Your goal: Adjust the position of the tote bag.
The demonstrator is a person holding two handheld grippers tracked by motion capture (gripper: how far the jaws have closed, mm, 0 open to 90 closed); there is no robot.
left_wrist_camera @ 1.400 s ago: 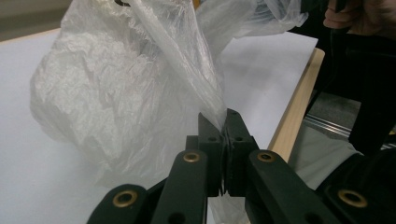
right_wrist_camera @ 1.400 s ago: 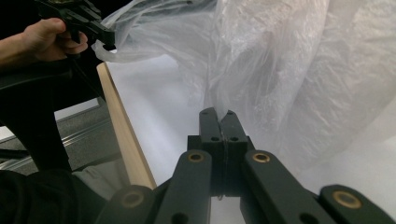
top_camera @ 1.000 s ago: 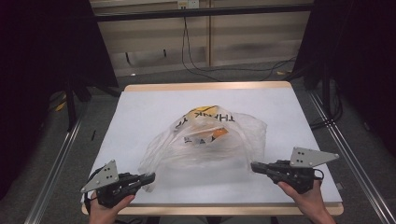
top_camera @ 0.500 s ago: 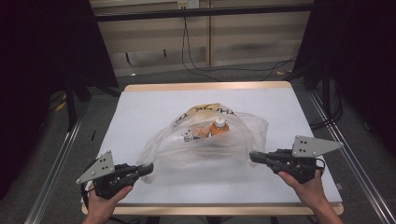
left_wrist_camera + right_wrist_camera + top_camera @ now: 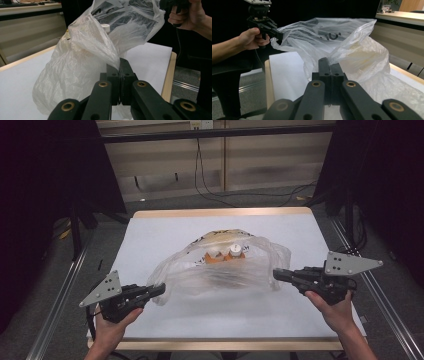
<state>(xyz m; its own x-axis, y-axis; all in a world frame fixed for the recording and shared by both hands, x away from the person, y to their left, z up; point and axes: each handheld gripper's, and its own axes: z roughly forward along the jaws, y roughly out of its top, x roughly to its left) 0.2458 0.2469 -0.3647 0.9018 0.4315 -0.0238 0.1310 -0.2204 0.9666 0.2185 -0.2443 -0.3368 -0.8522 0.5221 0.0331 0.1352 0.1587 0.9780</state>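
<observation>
I'm pinching the thin clear plastic bag [image 5: 220, 270] at both ends, left gripper [image 5: 156, 290] and right gripper [image 5: 278, 275] fingers pressed together on film, to spread its mouth. It's hanging over the white table [image 5: 150, 230], the white-capped orange bottle [image 5: 234, 254] inside, farther back.

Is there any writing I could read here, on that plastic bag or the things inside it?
Dark print on the plastic bag, far side near the top: too blurred to read in the high view.
The same print through the film in the right gripper view: only rounded strokes, perhaps "O" or "U", no whole word.
White-capped orange bottles inside the bag: no label legible.
</observation>
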